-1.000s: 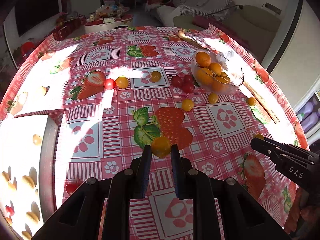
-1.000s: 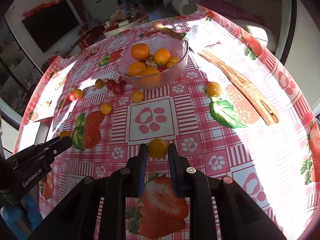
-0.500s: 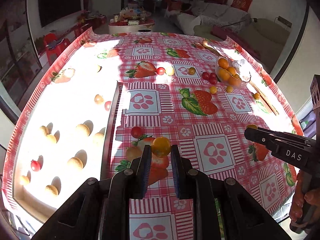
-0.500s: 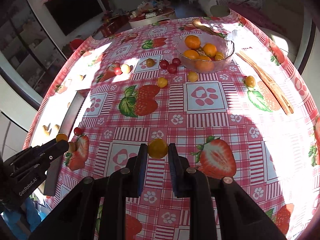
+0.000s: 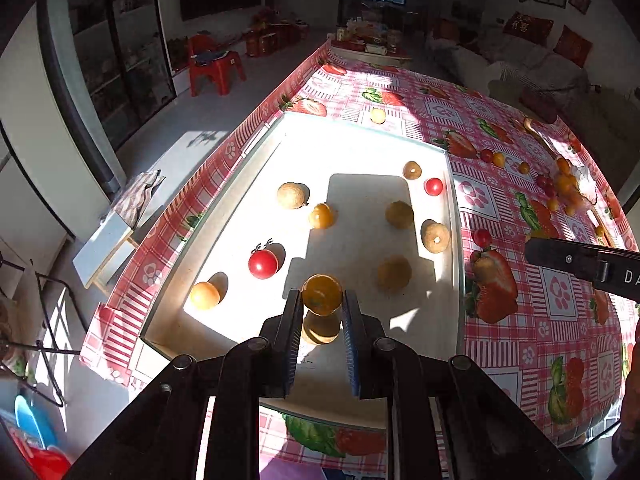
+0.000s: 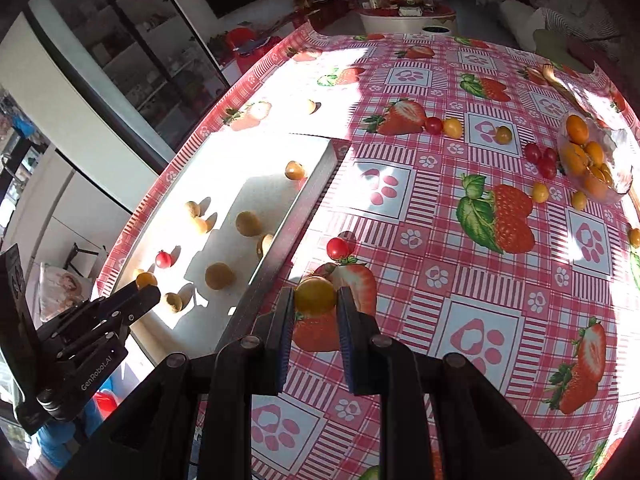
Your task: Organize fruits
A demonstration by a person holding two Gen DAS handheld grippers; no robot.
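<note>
Left wrist view shows the left gripper (image 5: 322,308) clamped on a yellow tomato (image 5: 322,294) above the white tray (image 5: 256,152), so the release comes next, while the right gripper (image 6: 316,306) carries another yellow tomato (image 6: 315,295) over the tablecloth (image 6: 480,320) beside it.

I am holding one round yellow tomato (image 5: 322,294) above the white tray (image 5: 362,128), and a second yellow tomato (image 6: 315,295) above the tablecloth just beside the tray's edge. Lying in the tray are pale brown longans (image 5: 293,195), two red tomatoes (image 5: 263,264) and two more yellow tomatoes (image 5: 321,215), all spread apart. One red tomato (image 6: 337,248) is sitting on the cloth near the tray. Further off, red and yellow tomatoes (image 6: 540,162) are lying scattered beside a glass bowl (image 6: 618,196) that is holding orange fruits (image 6: 578,129).
</note>
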